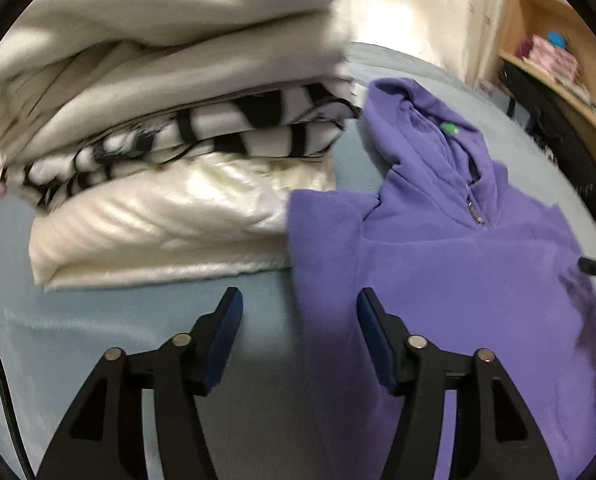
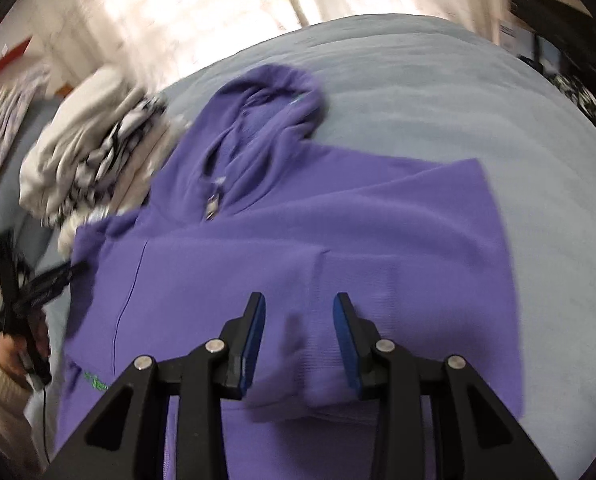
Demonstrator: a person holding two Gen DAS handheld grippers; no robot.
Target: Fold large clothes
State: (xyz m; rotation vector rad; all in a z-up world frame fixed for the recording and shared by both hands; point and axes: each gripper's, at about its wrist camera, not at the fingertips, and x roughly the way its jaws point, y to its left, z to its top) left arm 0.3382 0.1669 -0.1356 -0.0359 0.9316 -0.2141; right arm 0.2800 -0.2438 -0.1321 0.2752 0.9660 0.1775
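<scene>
A purple hoodie lies flat on the pale blue bed, hood toward the far side and zip at the neck. My left gripper hovers open over the bed beside the hoodie's left edge, with nothing between its blue pads. In the right wrist view it appears blurred at the left, held by a hand in a cream sleeve. My right gripper is over the hoodie's front, and a folded-in sleeve with a ribbed cuff fills the gap between its pads. Its tip shows at the right edge.
A stack of folded clothes, cream, black-and-white striped and white, sits on the bed just left of the hoodie. Curtains hang behind the bed. A wooden shelf and a dark chair stand at the far right.
</scene>
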